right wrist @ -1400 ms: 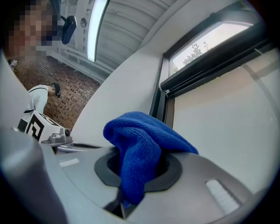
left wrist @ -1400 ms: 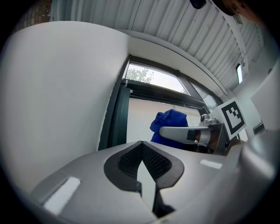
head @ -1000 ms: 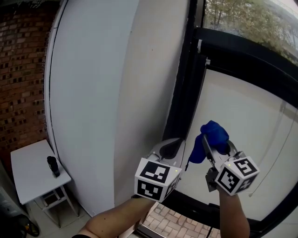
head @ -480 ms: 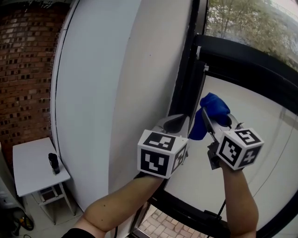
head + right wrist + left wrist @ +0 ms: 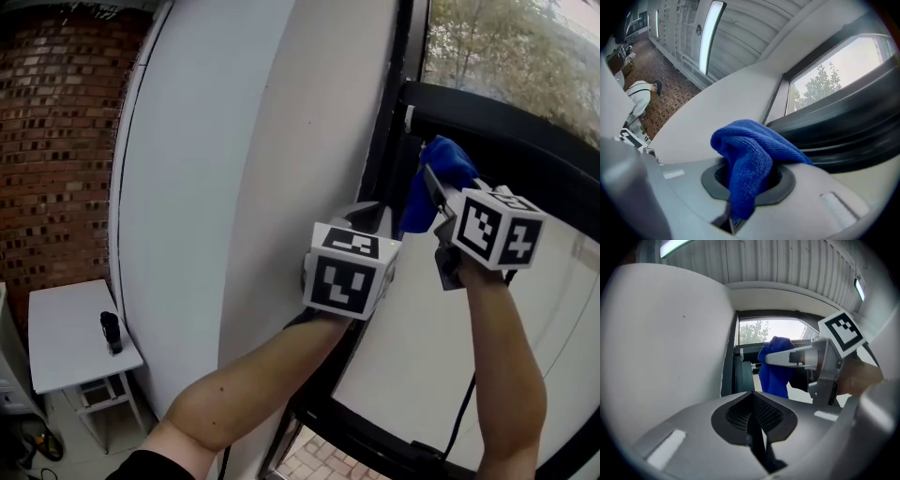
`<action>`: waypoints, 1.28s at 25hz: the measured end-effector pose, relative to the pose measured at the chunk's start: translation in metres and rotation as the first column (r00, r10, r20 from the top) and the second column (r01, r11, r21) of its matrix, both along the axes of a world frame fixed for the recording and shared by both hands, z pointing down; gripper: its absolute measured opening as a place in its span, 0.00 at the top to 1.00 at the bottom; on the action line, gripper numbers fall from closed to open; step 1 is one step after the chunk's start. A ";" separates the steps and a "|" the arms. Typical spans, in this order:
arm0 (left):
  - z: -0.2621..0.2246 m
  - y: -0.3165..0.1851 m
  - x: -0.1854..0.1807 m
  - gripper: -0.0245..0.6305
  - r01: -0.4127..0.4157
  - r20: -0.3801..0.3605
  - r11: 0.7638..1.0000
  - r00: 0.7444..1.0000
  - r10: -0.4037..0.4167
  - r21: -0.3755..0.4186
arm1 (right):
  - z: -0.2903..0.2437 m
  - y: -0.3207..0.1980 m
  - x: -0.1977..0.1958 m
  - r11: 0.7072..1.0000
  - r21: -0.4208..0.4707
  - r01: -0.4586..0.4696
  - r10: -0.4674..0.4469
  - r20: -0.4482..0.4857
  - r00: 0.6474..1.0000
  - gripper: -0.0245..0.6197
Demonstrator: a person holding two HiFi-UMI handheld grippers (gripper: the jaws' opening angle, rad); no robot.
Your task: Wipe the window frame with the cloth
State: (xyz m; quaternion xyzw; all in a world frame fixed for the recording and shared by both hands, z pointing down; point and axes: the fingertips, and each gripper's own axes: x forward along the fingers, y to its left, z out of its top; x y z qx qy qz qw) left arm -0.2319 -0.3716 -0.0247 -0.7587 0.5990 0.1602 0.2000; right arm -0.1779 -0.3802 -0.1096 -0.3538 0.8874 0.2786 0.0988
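A blue cloth (image 5: pixel 419 204) is clamped in my right gripper (image 5: pixel 441 187), which is shut on it; its folds drape over the jaws (image 5: pixel 749 161). The cloth is held up against the black window frame (image 5: pixel 506 122), at the corner where the horizontal bar meets the upright post (image 5: pixel 392 103). In the right gripper view the black frame (image 5: pixel 843 126) runs just beyond the cloth. My left gripper (image 5: pixel 370 217) hangs just left of and below the right one, beside the post. Its jaws are shut with nothing between them (image 5: pixel 752 401). From the left gripper view, the cloth (image 5: pixel 774 369) hangs ahead.
A broad white wall (image 5: pixel 234 187) lies left of the frame, with a brick wall (image 5: pixel 56 141) beyond it. Far below stands a small white table (image 5: pixel 66 347) carrying a dark object (image 5: pixel 111 331). Trees show through the upper pane (image 5: pixel 506 47). A person (image 5: pixel 638 96) is far off.
Both grippers have risen along the window frame. The right one carried the cloth up from the lower pane to the horizontal black bar; the left followed beside it.
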 end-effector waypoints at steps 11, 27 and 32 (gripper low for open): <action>-0.024 -0.010 0.002 0.97 -0.005 0.018 1.000 1.000 0.005 0.020 | -0.063 -0.012 -0.036 0.998 0.049 -0.040 0.040 -0.007 0.999 0.86; -0.028 -0.007 0.004 0.97 0.017 0.129 0.997 0.991 -0.027 0.078 | -0.078 -0.033 -0.046 0.986 0.073 -0.147 0.149 -0.022 0.989 0.86; -0.024 -0.012 0.017 0.97 -0.039 0.127 0.997 0.991 0.031 0.061 | -0.078 -0.029 -0.044 0.980 0.093 -0.177 0.182 -0.044 0.982 0.86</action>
